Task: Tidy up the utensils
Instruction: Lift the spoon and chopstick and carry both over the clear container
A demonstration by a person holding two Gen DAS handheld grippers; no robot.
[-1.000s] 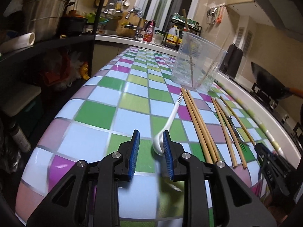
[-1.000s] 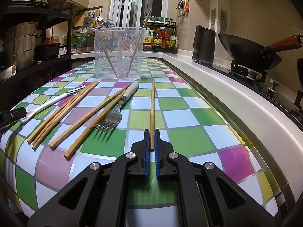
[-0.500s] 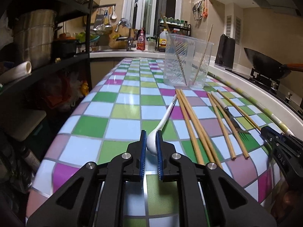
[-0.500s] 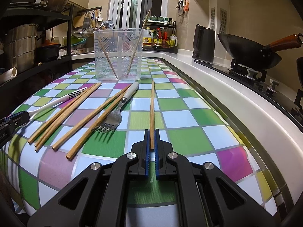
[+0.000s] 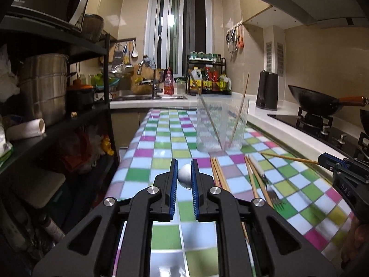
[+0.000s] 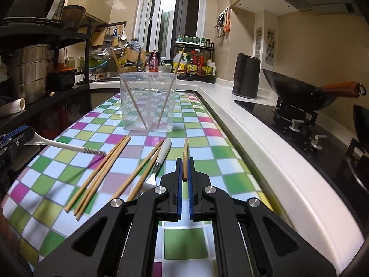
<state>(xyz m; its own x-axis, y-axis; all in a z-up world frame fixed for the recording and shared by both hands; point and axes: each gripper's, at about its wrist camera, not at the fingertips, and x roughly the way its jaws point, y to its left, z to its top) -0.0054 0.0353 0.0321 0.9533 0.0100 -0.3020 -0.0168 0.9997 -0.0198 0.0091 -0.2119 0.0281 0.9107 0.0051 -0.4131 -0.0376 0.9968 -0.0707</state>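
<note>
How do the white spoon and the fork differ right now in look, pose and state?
The white spoon is held in the air by the left gripper, clamped at its bowl; the fork lies flat on the checkered table, ungripped. The spoon is all white with a striped handle end; the fork has metal tines and a white handle. The spoon's handle points away from the gripper; the fork lies among chopsticks. Both are single utensils outside the clear container.

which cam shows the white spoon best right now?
Right wrist view: the white spoon shows side-on, its full handle with the striped end sticking out of the left gripper above the checkered table. The left wrist view shows only its bowl end-on between the blue pads.
</note>
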